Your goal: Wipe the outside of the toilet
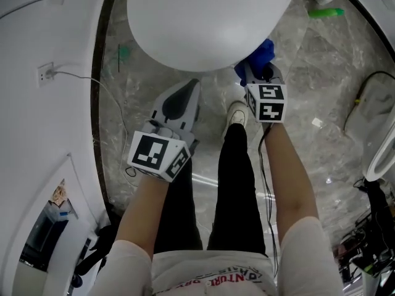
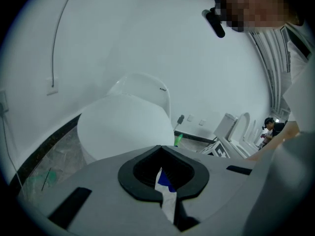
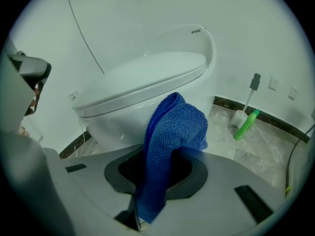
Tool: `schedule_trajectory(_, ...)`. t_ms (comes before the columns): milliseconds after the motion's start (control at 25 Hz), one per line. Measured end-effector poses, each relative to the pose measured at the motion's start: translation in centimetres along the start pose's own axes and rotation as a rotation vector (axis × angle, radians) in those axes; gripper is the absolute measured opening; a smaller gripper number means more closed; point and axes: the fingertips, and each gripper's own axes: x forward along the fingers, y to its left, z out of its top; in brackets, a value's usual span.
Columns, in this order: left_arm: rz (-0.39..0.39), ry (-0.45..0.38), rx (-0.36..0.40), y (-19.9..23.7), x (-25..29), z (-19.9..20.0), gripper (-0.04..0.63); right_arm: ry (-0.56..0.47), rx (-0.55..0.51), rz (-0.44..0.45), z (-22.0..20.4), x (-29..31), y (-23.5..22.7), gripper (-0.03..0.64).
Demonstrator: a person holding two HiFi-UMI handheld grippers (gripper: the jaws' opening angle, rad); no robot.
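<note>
Toilet: white and glossy, with the lid shut flat over an egg-shaped bowl. A rounded back part rises behind the lid.
Toilet's place: on the marble floor, close to a curved white wall. In the head view its front end fills the top middle.
Cloth: blue looped terry, folded over. It stands up out of the jaws in front of the bowl, below the lid's rim; whether it touches the bowl cannot be told.
Right hand-held gripper: jaws clamped on the cloth's lower end. It is held low by the toilet's front right edge, with the cloth tucked partly under the overhang.
Left hand-held gripper: jaws together with nothing between them, only a thin slit of light. It points at the toilet's front and stands apart from it.
Edges: the lid's rim juts out over the bowl all round. A dark skirting band runs along the foot of the wall.
Room on the left: a narrow strip of floor between bowl and wall, with a thin cable hanging from a wall socket.
Room on the right: wider bare marble. A green bottle and a toilet brush stand near the wall behind, well apart from the cloth.
Underfoot: the person's white shoe is just beside the toilet's front.
</note>
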Motion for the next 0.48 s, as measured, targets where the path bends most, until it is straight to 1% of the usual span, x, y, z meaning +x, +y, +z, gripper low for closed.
schedule_trajectory(160, -0.003, 0.018, 0.003, 3.1, -3.0, -1.4, 0.006, -0.011, 0.124, -0.070, -0.8, 0.0, 2.2, 0.077)
schedule_trajectory(360, -0.021, 0.031, 0.033, 7.0, -6.1, -2.8, 0.006, -0.014, 0.191, -0.156, -2.0, 0.7, 5.2, 0.077)
schedule_trajectory(480, -0.020, 0.036, 0.038, 9.7, -7.7, -3.6, 0.006, -0.010, 0.248, -0.185, -2.9, 1.5, 7.8, 0.077)
